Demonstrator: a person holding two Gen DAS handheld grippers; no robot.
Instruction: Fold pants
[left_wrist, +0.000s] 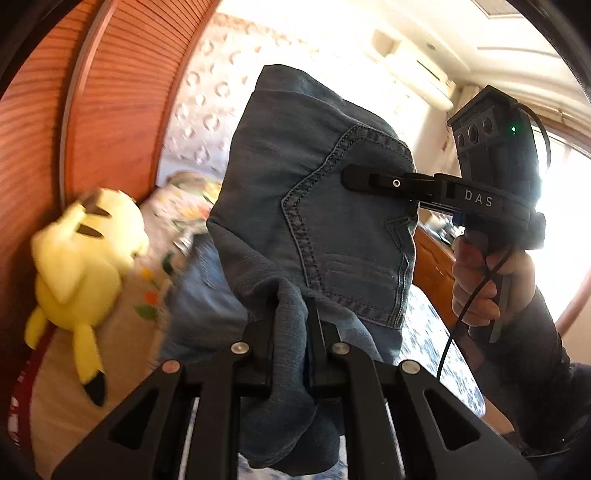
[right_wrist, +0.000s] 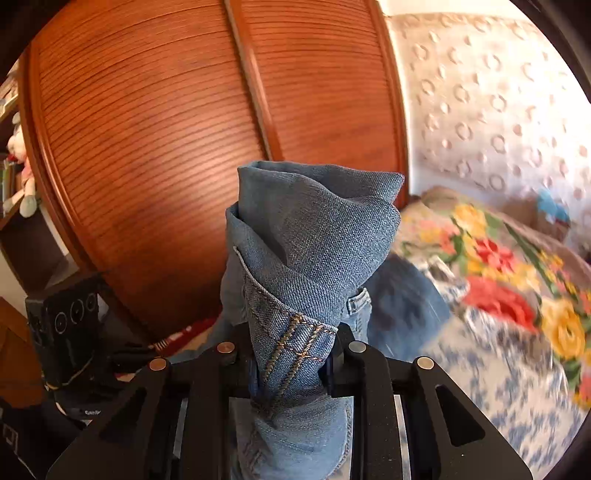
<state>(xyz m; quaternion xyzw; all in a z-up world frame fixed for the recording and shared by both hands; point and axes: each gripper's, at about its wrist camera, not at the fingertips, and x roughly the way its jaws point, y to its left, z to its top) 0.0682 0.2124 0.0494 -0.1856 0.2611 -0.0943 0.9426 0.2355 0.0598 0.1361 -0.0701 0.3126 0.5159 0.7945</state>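
The blue denim pants (left_wrist: 314, 206) hang lifted above the bed, back pocket facing the left wrist camera. My left gripper (left_wrist: 291, 343) is shut on a bunched fold of the denim. My right gripper (left_wrist: 354, 179) shows in the same view at the right, fingers clamped on the pants near the pocket, held by a hand. In the right wrist view my right gripper (right_wrist: 293, 354) is shut on a stitched seam of the pants (right_wrist: 310, 240), which stand bunched above the jaws. More denim trails down toward the bed. The left gripper's body (right_wrist: 70, 332) shows at lower left.
A bed with a floral blanket (right_wrist: 498, 266) and a blue-patterned sheet (right_wrist: 491, 387) lies below. A yellow plush toy (left_wrist: 85, 266) rests on the bed by the wooden slatted wardrobe doors (right_wrist: 166, 129). A bright window (left_wrist: 569, 229) is at the right.
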